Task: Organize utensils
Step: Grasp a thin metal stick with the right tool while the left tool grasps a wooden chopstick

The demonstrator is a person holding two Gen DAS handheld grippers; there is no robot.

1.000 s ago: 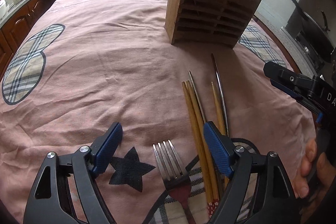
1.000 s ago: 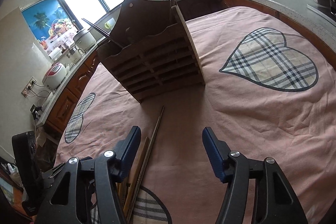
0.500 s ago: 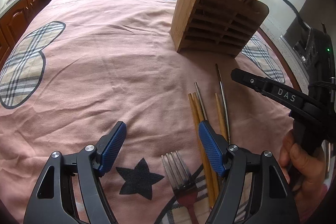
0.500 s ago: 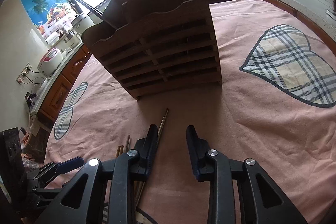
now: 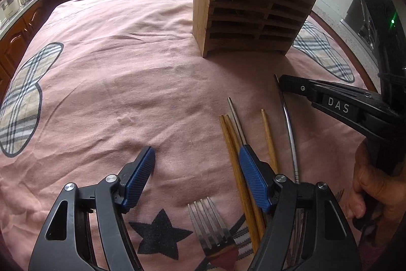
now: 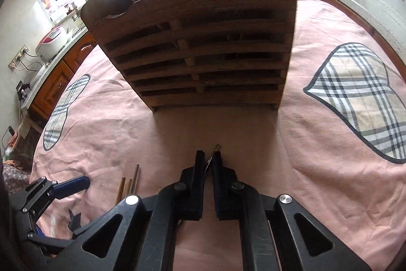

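Fingers of the black right gripper [image 6: 208, 158] sit pinched on a thin dark metal chopstick [image 6: 216, 147] at frame centre, low over the pink tablecloth [image 6: 317, 169]; its contact w/ cloth is hard to judge. Blue-padded left gripper [image 5: 196, 166] hovers wide apart, lower frame, above a steel fork [image 5: 210, 227] and wooden chopsticks [image 5: 237, 159], partly hidden. Slatted wooden utensil rack [image 5: 251, 9], top centre, holds a few sticks.

Tablecloth [image 5: 106, 83]: pink cloth, matt, wrinkled, plaid patches. Rack [image 5: 251, 14]: bare wood, grainy, dull. Chopsticks [image 5: 238, 159]: pale wood, smooth. Fork [image 5: 210, 227] at 6 o'clock: shiny metal, red handle. Thin rod [image 5: 289, 123] at 3 o'clock: polished metal. Left gripper [image 5: 196, 174]: black matt plastic, blue ribbed pads [image 5: 138, 178]. Right gripper [image 6: 208, 166]: black matt plastic.
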